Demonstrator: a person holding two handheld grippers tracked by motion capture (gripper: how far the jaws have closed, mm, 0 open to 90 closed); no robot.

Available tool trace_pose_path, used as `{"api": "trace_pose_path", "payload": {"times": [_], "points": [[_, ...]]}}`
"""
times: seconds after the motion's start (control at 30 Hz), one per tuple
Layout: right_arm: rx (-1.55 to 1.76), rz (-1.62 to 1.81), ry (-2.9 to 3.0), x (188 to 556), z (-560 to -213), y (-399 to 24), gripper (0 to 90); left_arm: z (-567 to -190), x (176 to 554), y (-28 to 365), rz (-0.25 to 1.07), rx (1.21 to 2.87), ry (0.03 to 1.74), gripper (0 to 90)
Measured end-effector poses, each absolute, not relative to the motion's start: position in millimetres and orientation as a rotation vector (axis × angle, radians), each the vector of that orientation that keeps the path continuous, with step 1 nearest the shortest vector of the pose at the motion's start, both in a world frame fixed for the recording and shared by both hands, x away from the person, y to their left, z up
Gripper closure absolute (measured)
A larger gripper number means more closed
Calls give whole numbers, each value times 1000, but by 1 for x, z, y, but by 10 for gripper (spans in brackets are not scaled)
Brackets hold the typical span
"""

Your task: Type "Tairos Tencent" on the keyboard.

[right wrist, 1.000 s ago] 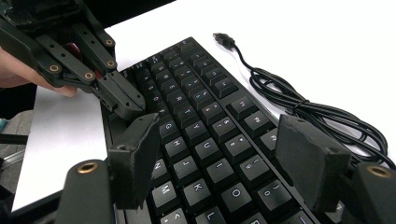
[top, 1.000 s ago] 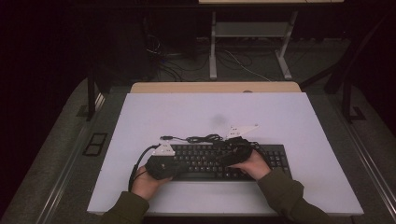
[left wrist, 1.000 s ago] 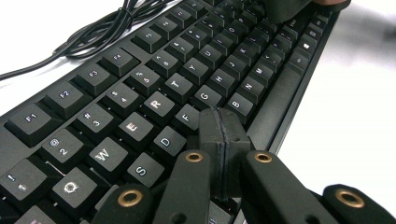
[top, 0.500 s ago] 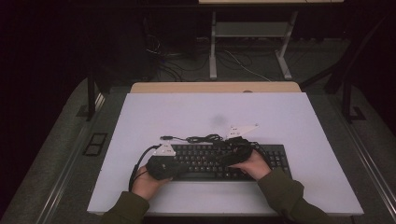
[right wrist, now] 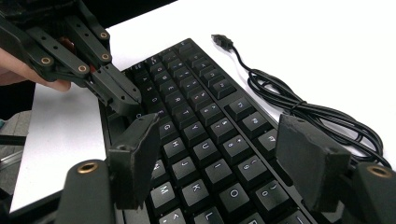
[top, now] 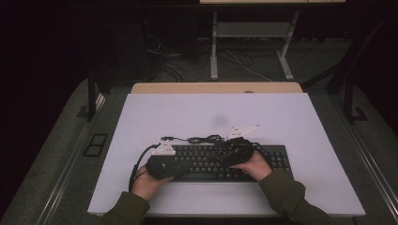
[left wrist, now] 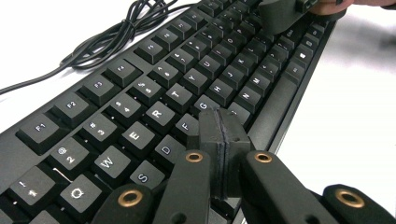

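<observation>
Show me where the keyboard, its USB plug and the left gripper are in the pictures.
keyboard (top: 281,159), high view, bare right end with the number keys.
USB plug (right wrist: 222,40), right gripper view, the connector body.
left gripper (left wrist: 223,128), left gripper view, seam of the closed fingertips.

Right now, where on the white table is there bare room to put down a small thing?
The white table is bare along its far edge, beyond the coiled black cable, and to the right of the black keyboard. A narrower strip lies left of it. The keyboard's middle is crowded: the left gripper and right gripper are there.
</observation>
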State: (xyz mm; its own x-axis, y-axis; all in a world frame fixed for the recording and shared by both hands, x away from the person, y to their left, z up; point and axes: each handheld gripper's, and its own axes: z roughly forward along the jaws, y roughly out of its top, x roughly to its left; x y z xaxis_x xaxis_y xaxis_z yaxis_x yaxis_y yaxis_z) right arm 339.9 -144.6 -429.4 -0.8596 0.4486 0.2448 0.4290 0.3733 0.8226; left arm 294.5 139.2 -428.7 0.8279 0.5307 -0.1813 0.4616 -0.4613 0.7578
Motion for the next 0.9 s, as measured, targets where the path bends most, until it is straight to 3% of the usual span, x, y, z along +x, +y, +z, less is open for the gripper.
{"api": "trace_pose_path", "payload": {"times": [0.9], "points": [[830, 1538, 2583, 340, -430, -145, 304, -432, 321, 146, 186, 2096, 839, 889]]}}
